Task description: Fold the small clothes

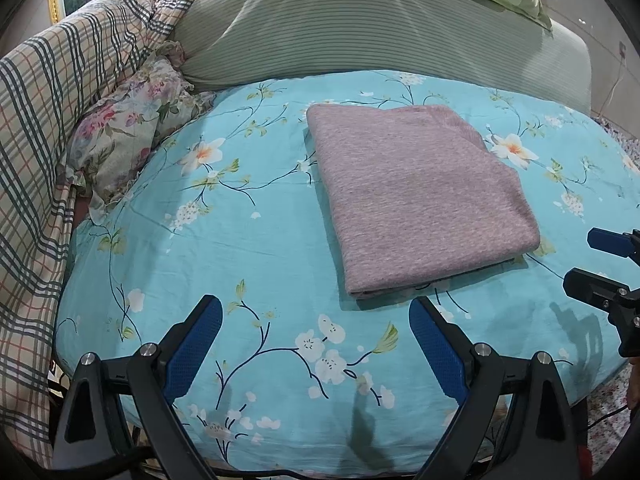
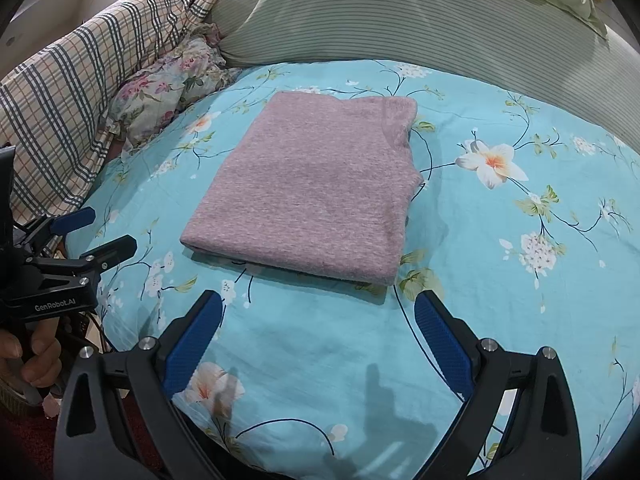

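Note:
A pink-mauve knit garment (image 1: 420,196) lies folded into a flat rectangle on the turquoise floral bedsheet (image 1: 248,264). It also shows in the right wrist view (image 2: 312,188). My left gripper (image 1: 316,308) is open and empty, held just short of the garment's near edge. My right gripper (image 2: 318,304) is open and empty, also just short of the near edge. The right gripper shows at the right edge of the left wrist view (image 1: 580,260), and the left gripper at the left edge of the right wrist view (image 2: 108,232), both clear of the garment.
A plaid quilt (image 1: 44,128) is piled along the left. A small floral pillow (image 1: 128,128) lies beside it. A large green striped pillow (image 1: 340,28) lies behind the garment. The bed's edge curves along the right and near side.

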`<state>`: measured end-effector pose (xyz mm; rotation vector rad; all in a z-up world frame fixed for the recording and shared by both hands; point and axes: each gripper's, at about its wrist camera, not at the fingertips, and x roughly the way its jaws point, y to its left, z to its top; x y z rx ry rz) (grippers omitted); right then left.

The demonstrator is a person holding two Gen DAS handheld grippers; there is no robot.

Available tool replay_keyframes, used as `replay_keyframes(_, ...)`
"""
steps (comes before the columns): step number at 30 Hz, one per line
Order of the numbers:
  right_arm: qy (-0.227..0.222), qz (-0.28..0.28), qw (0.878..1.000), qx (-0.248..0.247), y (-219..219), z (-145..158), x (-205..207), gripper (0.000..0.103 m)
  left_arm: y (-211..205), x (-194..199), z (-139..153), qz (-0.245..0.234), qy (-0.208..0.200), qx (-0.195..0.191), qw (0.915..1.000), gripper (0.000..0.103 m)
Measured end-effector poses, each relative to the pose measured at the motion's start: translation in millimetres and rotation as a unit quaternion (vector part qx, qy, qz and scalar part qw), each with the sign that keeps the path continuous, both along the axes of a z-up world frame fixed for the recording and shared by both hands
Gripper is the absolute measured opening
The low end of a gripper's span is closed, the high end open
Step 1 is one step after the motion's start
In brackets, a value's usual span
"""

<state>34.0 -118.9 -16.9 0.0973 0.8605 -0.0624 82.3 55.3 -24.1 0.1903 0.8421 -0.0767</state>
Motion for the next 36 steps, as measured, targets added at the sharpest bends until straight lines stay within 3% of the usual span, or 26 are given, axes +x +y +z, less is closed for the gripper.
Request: replay_keyframes(36, -0.001, -0.001, 1.0, 0.002, 3.7, -0.3, -0.1, 0.097, -4.9, 1.6, -0.2, -0.001, 0.0, 0.001, 1.0, 0.095)
